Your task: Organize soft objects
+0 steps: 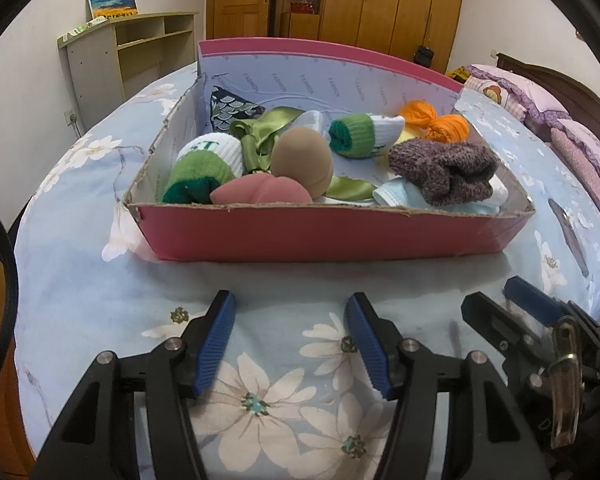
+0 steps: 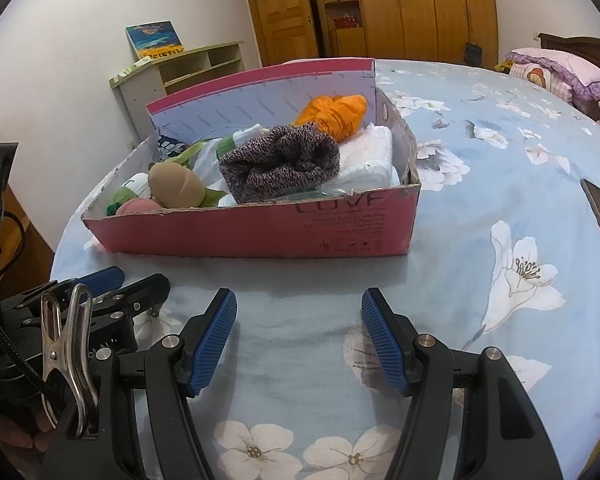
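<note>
Many soft items fill the pink box [image 1: 320, 232], purple knit sock [image 1: 444, 168] topmost.

Ahead of both pairs of fingers, well beyond their tips, a pink cardboard box [image 1: 324, 232] sits on the bedspread with the soft things piled inside. A purple knitted sock bundle [image 1: 446, 170] lies at the near right, on a pale blue face mask [image 1: 396, 196]. An orange cloth knot [image 1: 436, 120] sits behind it. Two green-and-white rolled socks [image 1: 208, 164] [image 1: 360, 134], a tan foam ball [image 1: 302, 158], a pink rounded foam piece [image 1: 262, 192] and green ribbon [image 1: 268, 132] fill the left and middle.
</note>
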Demonstrator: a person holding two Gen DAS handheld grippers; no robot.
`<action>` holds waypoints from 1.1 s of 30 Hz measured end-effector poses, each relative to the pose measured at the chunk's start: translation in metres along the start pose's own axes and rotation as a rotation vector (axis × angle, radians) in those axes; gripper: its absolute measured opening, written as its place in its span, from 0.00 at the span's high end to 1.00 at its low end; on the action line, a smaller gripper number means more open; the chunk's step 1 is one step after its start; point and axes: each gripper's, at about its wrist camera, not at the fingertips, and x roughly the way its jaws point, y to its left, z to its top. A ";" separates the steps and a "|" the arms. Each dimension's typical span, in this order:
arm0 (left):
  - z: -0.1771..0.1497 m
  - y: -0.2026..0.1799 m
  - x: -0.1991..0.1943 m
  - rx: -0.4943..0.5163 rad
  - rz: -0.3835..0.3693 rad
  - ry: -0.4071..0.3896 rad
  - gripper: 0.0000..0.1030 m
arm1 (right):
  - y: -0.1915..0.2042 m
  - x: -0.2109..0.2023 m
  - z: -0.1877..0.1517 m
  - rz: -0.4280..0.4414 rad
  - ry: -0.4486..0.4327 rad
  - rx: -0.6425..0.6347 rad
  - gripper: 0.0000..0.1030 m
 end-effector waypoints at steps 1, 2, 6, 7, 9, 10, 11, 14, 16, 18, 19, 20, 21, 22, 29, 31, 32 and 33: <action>0.000 0.000 0.000 0.000 0.000 0.000 0.40 | 0.000 0.000 0.000 0.000 0.000 0.000 0.35; 0.000 0.000 0.000 -0.001 0.000 0.001 0.40 | 0.000 0.000 0.000 0.000 0.001 0.000 0.35; 0.000 0.000 0.000 0.001 0.000 0.000 0.40 | 0.000 0.001 -0.001 0.000 0.003 0.002 0.35; 0.000 0.000 0.000 0.002 0.000 0.000 0.40 | 0.000 0.001 -0.001 0.000 0.004 0.002 0.35; 0.000 0.000 0.000 -0.001 -0.001 0.000 0.40 | -0.001 0.002 -0.001 0.000 0.005 0.004 0.35; 0.000 0.000 0.000 -0.002 -0.001 0.001 0.40 | -0.001 0.002 -0.001 0.000 0.006 0.005 0.35; 0.000 -0.001 0.000 -0.002 -0.002 0.002 0.40 | -0.001 0.002 -0.001 0.000 0.005 0.004 0.35; 0.000 0.000 0.001 -0.004 -0.005 0.003 0.40 | -0.001 0.002 -0.001 0.000 0.006 0.004 0.35; 0.000 -0.001 0.001 -0.005 -0.004 0.003 0.40 | -0.001 0.002 -0.001 0.000 0.006 0.004 0.35; 0.000 0.000 0.002 -0.005 -0.004 0.005 0.40 | -0.001 0.002 -0.001 -0.001 0.006 0.004 0.35; 0.000 0.000 0.002 -0.006 -0.005 0.006 0.40 | -0.001 0.002 -0.001 0.000 0.005 0.004 0.35; 0.000 0.000 0.002 -0.007 -0.005 0.006 0.39 | -0.001 0.003 -0.002 0.000 0.006 0.004 0.35; -0.001 0.000 0.002 -0.007 -0.006 0.005 0.39 | -0.001 0.002 -0.002 0.000 0.007 0.006 0.35; 0.000 0.000 0.002 -0.007 -0.005 0.005 0.39 | -0.002 0.002 -0.001 0.000 0.007 0.007 0.35; -0.001 0.000 0.002 -0.007 -0.004 0.007 0.39 | -0.003 0.002 -0.002 0.000 0.009 0.009 0.35; -0.001 0.000 0.002 -0.007 -0.004 0.007 0.39 | -0.003 0.002 -0.002 0.000 0.008 0.010 0.35; -0.001 0.000 0.002 -0.006 -0.004 0.007 0.39 | -0.002 0.002 -0.002 0.000 0.008 0.010 0.35; -0.001 0.000 0.002 -0.006 -0.004 0.007 0.39 | -0.003 0.002 -0.002 0.000 0.008 0.010 0.35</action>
